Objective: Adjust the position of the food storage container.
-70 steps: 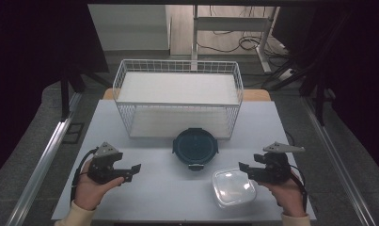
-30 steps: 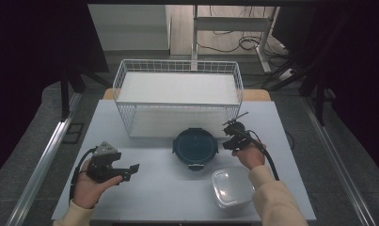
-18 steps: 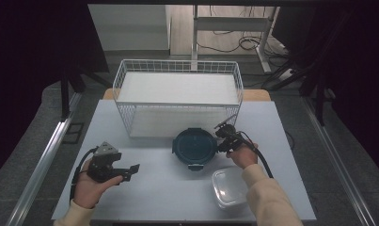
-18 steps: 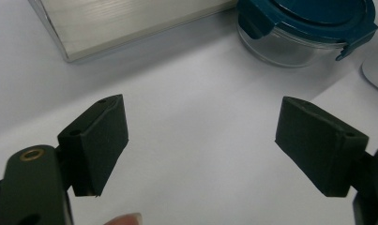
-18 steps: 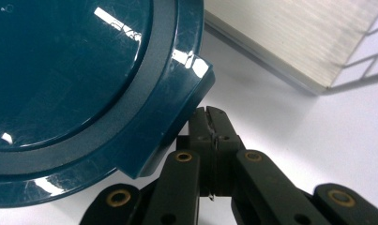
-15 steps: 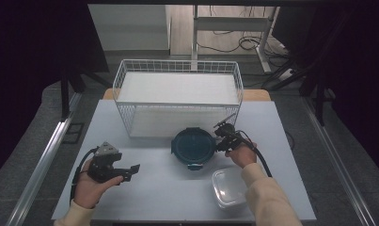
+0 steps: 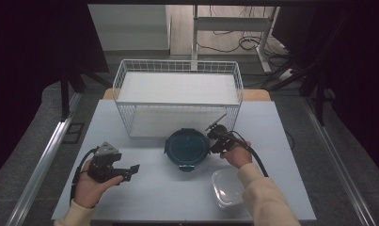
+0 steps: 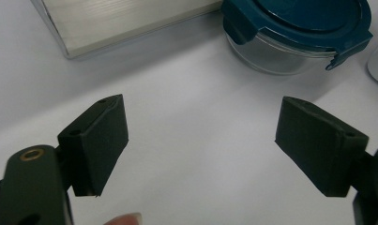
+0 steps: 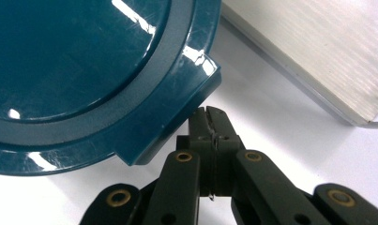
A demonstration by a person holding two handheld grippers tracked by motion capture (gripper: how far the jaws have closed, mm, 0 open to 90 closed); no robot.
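Since moving inward, right gripper (image 9: 210, 123) meets lid clip (image 9: 177, 117).

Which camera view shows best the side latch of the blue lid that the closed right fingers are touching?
The right gripper view: the side latch is close and sharp, with the shut right gripper tucked under it. The high view shows the whole blue lid, but that latch is tiny there. The left gripper view shows other latches of the lid, not this one.
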